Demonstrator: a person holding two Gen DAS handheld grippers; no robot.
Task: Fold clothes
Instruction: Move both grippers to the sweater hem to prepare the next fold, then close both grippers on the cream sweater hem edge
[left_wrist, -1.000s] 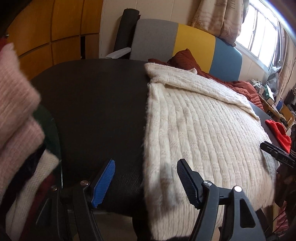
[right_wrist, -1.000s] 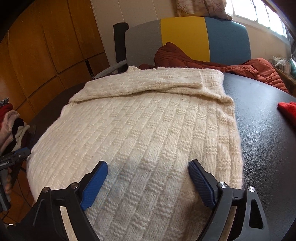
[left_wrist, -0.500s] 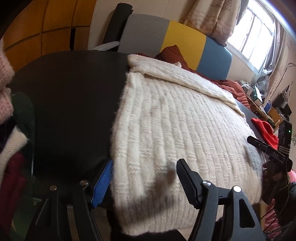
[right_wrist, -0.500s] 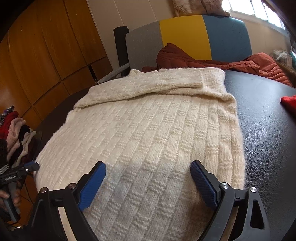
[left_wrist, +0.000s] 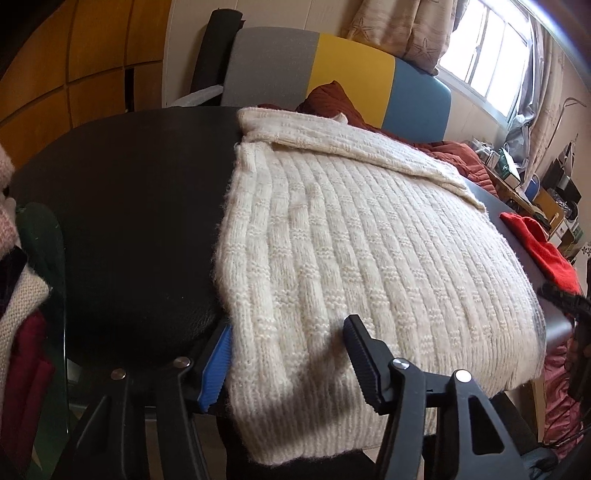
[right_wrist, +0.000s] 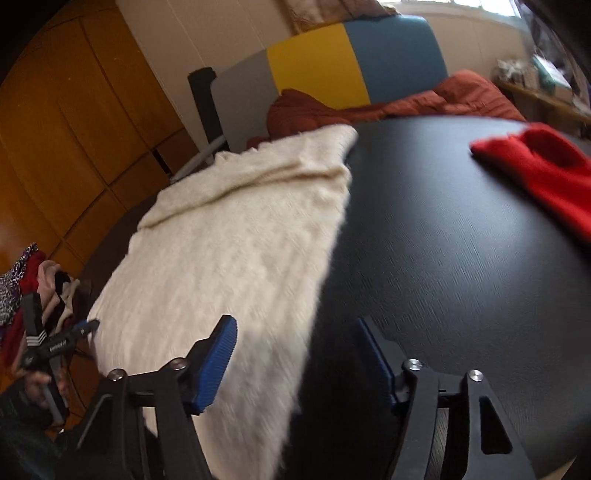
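A cream knitted sweater (left_wrist: 351, 251) lies flat on a round black table (left_wrist: 140, 221), its hem hanging over the near edge. My left gripper (left_wrist: 288, 362) is open and straddles the sweater's near left corner, jaws on either side of the hem. My right gripper (right_wrist: 295, 362) is open at the sweater's near right edge (right_wrist: 240, 258); its left jaw is over the knit, its right jaw over bare table (right_wrist: 461, 258). That view is blurred by motion. The left gripper also shows in the right wrist view (right_wrist: 59, 343).
A red garment (right_wrist: 539, 173) lies on the table's right side, also in the left wrist view (left_wrist: 543, 251). A pile of folded clothes (left_wrist: 22, 295) stands at the left. A rust-red blanket (right_wrist: 424, 99) and a grey-yellow-blue chair back (left_wrist: 332, 77) are behind the table.
My left gripper has moved right onto the sweater's near left corner. My right gripper has swung right to the sweater's right edge, bringing bare table and the red garment into view.
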